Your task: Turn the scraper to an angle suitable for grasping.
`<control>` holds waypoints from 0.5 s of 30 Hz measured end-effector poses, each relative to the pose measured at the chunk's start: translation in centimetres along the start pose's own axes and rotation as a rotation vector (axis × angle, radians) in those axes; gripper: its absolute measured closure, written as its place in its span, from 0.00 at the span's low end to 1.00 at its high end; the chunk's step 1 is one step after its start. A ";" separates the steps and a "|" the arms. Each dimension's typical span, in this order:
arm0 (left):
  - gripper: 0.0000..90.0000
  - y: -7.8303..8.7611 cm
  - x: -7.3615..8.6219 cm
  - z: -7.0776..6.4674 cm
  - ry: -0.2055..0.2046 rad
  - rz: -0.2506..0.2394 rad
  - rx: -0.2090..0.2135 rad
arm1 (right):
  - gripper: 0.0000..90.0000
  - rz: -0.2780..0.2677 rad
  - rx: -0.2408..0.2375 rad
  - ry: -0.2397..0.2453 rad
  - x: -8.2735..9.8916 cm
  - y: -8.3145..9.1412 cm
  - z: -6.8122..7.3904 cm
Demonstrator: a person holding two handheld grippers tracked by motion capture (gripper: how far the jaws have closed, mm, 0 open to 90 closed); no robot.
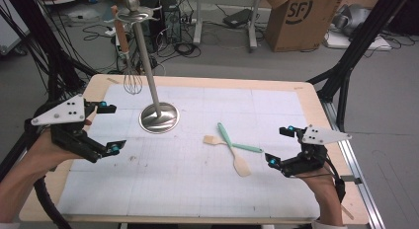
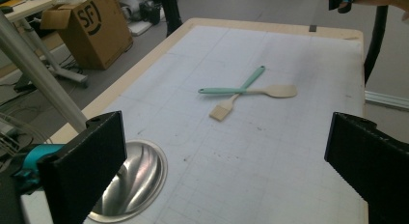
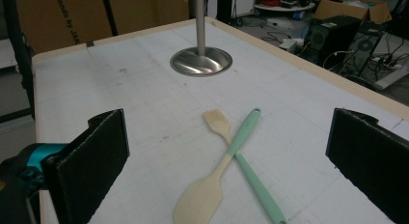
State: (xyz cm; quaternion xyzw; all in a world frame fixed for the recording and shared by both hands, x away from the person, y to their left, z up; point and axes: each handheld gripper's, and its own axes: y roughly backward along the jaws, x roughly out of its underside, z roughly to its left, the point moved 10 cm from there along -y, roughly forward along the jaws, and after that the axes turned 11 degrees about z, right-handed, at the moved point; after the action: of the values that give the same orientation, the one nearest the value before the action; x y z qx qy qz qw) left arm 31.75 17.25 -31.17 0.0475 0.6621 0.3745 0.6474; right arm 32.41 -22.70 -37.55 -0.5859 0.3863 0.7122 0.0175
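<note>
Your right gripper is the one closest to the two tools in the middle of the table. They lie just to its left, toward the stand. Its jaws are wide apart and hold nothing.

The two tools cross each other like an X. The beige spatula has a flat, wide blade at one end and a small brush-like tip at the other. Its blade end points toward your right gripper. The mint green tool is long, thin and smooth, and it lies on top of the spatula where they cross. Its long handle also runs toward your right side.

Your left gripper is well apart from them, near the shiny metal stand. Its jaws are wide apart too, with nothing between them. A wire whisk with a brown handle hangs from the top of the stand.

I think your right gripper should reach for the green tool first, closing across its thin handle.
</note>
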 end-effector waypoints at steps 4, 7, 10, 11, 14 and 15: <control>0.02 -0.4 0.8 -0.5 0.008 -0.008 0.016 | 0.00 0.008 -0.008 0.013 -0.5 -0.2 0.1; 0.02 -0.8 1.5 -0.9 0.004 -0.012 0.022 | 0.00 0.015 -0.013 0.027 -0.8 -0.5 0.2; 0.02 -1.0 2.1 -1.5 0.007 -0.030 0.040 | 0.00 0.023 -0.020 0.037 -1.0 -0.8 0.2; 0.02 -1.0 2.3 -1.6 0.013 -0.036 0.049 | 0.00 0.024 -0.021 0.041 -1.1 -0.9 0.1; 0.02 -1.3 3.4 -2.1 0.024 -0.028 0.067 | 0.00 0.035 -0.026 0.049 -1.2 -1.2 0.0; 0.02 -1.4 3.7 -2.1 0.025 -0.029 0.066 | 0.00 0.037 -0.025 0.051 -1.3 -1.3 0.0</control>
State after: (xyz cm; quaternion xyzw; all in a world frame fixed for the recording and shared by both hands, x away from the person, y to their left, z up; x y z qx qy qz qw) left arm 29.89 17.32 -35.22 0.0547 0.6826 0.3436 0.6426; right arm 33.46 -21.27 -37.17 -0.5968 0.3884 0.7020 -0.0132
